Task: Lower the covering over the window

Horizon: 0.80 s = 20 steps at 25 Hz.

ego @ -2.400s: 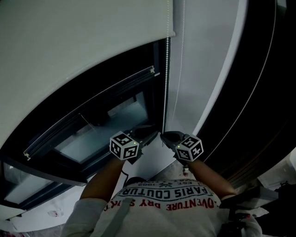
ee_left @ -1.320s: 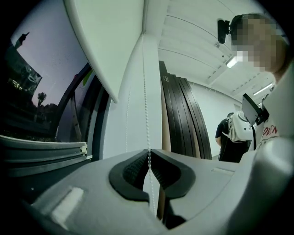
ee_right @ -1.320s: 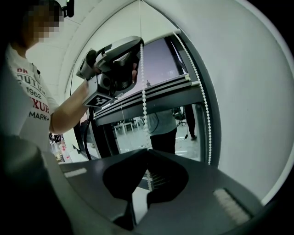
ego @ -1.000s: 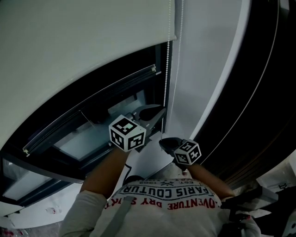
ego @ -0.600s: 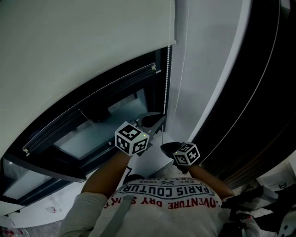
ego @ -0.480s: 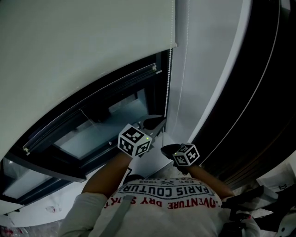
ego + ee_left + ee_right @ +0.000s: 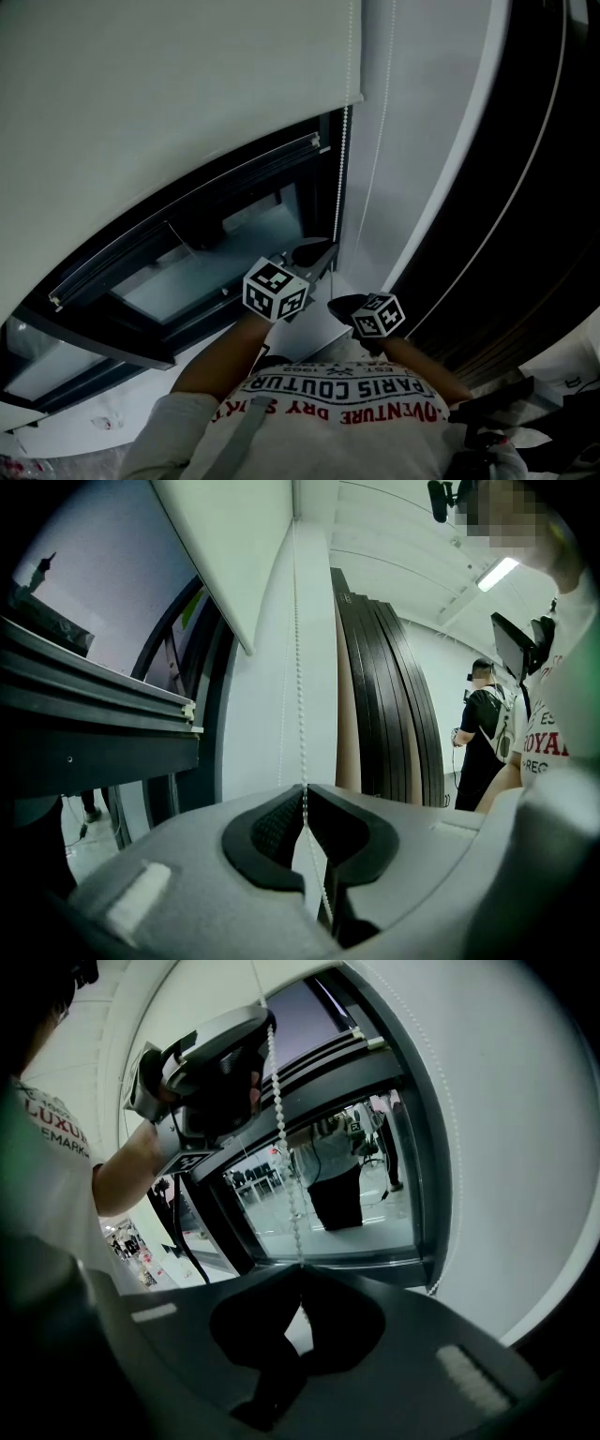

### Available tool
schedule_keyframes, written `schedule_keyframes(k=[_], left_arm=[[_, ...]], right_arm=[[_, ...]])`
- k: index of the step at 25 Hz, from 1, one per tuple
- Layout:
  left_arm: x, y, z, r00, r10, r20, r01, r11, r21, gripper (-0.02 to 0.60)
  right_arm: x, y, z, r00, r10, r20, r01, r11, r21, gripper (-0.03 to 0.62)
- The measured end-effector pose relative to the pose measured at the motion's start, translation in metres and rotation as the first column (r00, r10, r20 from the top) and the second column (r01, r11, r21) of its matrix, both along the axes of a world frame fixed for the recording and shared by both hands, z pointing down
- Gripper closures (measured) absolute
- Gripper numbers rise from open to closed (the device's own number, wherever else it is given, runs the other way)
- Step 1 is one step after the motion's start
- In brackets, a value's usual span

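Your left gripper [image 7: 317, 251] has its jaws closed on the bead chain [image 7: 343, 159]. Your right gripper [image 7: 339, 304] is clamped on the same strand just below it, and the right gripper view shows the beads running straight up from one to the other. The blind [image 7: 169, 84] covers only the upper part of the window [image 7: 187, 274], with its lower edge well above your hands, so most of the lowering is left. Pull straight down along the strand, not outward, so the beads feed evenly. Work hand over hand, and release one gripper only while the other grips. A second strand [image 7: 377, 159] hangs near the wall. It's too dim to say which strand lowers, so watch the blind on the first pull.
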State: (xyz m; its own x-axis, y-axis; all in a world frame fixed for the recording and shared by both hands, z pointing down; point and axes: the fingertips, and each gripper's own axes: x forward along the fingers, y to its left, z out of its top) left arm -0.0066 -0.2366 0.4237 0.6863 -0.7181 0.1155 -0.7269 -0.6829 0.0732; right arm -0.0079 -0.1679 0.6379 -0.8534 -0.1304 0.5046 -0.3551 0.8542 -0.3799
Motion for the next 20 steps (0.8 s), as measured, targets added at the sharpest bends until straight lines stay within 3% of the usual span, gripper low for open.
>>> schedule_keyframes(k=[6, 9, 14, 20], left_arm=[[-0.001, -0.002, 0.002, 1.000, -0.009, 0.005, 0.009, 1.000, -0.003, 0.563], [0.000, 0.000, 0.002, 1.000, -0.007, 0.008, 0.007, 1.000, -0.003, 0.563], [0.000, 0.004, 0.002, 1.000, -0.002, 0.013, 0.002, 1.000, 0.001, 0.563], [0.007, 0.008, 0.000, 1.000, 0.015, 0.016, -0.015, 1.000, 0.001, 0.563]], right_arm=[[0.008, -0.006, -0.013, 0.999, -0.042, -0.004, 0.042, 0.999, 0.003, 0.582], [0.011, -0.013, -0.040, 0.997, -0.074, 0.013, 0.073, 0.996, 0.041, 0.501], [0.023, -0.039, -0.120, 0.995, -0.068, 0.078, 0.052, 0.978, 0.200, 0.473], [0.024, -0.062, -0.251, 0.965, -0.071, 0.252, -0.037, 0.916, 0.399, 0.488]])
